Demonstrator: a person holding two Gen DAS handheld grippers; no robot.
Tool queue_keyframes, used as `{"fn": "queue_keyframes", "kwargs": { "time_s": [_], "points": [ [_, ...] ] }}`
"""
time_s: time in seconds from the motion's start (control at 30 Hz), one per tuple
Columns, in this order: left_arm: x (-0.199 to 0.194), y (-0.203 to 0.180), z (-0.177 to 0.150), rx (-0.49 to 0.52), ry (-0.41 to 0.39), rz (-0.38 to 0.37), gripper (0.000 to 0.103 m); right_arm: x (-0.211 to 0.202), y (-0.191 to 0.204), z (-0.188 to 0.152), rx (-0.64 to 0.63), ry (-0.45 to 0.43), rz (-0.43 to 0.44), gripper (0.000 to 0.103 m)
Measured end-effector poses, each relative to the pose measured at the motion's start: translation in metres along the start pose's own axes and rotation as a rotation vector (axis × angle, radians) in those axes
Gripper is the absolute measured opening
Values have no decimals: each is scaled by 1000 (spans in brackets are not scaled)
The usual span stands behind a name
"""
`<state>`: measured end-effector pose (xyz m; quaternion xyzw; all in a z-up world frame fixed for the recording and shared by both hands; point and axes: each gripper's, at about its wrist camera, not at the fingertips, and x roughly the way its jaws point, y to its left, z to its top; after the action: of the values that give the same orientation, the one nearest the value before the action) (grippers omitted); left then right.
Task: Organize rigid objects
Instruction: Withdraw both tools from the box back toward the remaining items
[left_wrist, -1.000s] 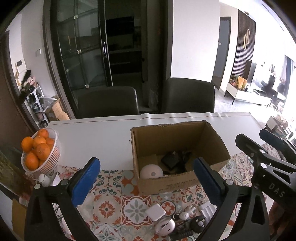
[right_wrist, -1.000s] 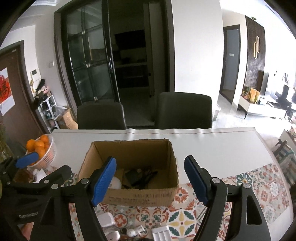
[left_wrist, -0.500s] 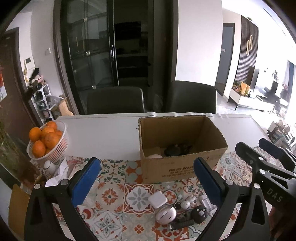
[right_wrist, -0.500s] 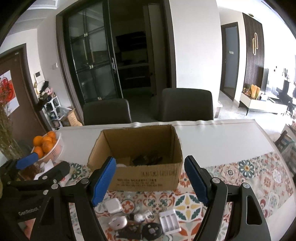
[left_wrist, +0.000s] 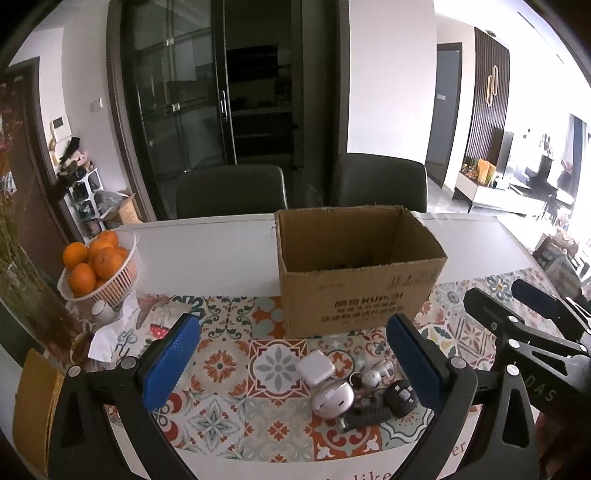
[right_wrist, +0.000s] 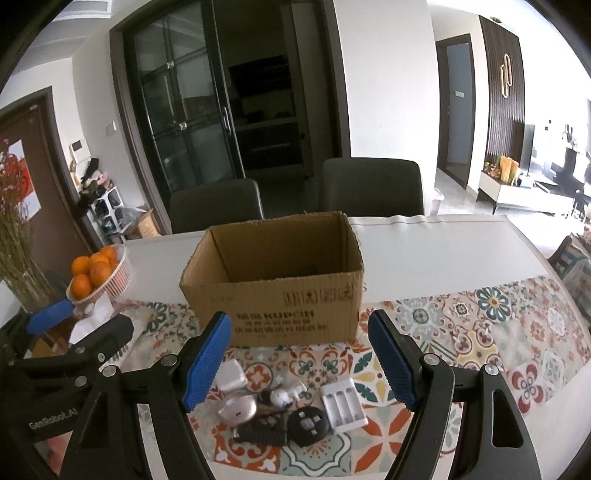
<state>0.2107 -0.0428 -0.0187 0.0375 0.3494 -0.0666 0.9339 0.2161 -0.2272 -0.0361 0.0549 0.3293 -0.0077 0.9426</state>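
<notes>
— Well, what is seen from the left wrist?

— The left gripper (left_wrist: 293, 363) is held above the patterned tablecloth (left_wrist: 221, 369) with its blue pads (left_wrist: 170, 362) set wide apart and nothing between them. Just beyond it, a small cluster of rigid objects is laid on the cloth: a white square adapter (left_wrist: 314, 369), a white oval case (left_wrist: 332, 398) touching it on the near side, a small white round piece (left_wrist: 370, 377), a black round plug (left_wrist: 400, 397) and a dark ridged bar (left_wrist: 364, 421). Behind the cluster an open cardboard box (left_wrist: 354, 273) is stood upright; what is inside it cannot be made out from this low angle. A white basket of oranges (left_wrist: 98, 267) is placed well to the left, near the table edge. The right gripper (left_wrist: 517, 332) is seen at the right edge, but its jaws cannot be judged from here.

— And from the right wrist?

— The right gripper (right_wrist: 299, 363) is likewise held with its pads (right_wrist: 391, 360) spread apart, empty. The same cluster is framed between them: the white square adapter (right_wrist: 231, 380), the white oval case (right_wrist: 238, 408), the black round plug (right_wrist: 308, 426) and the dark ridged bar (right_wrist: 260, 432). A white battery holder (right_wrist: 343, 404) with three slots is laid just right of the plug. The cardboard box (right_wrist: 273, 288) is set behind, close to the objects but apart from them. The left gripper (right_wrist: 66, 343) is seen low on the left, beside the basket of oranges (right_wrist: 98, 275).
</notes>
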Motion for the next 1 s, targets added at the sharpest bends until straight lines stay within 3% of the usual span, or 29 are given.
{"fn": "queue_keyframes", "kwargs": {
  "time_s": [0.3, 1.0],
  "points": [
    [-1, -4, -29, 45, 13, 23, 103, -2, 6, -28, -35, 31, -2, 77],
    [47, -4, -96, 77, 181, 4, 103, 46, 2, -101, -28, 244, 31, 77]
  ]
}}
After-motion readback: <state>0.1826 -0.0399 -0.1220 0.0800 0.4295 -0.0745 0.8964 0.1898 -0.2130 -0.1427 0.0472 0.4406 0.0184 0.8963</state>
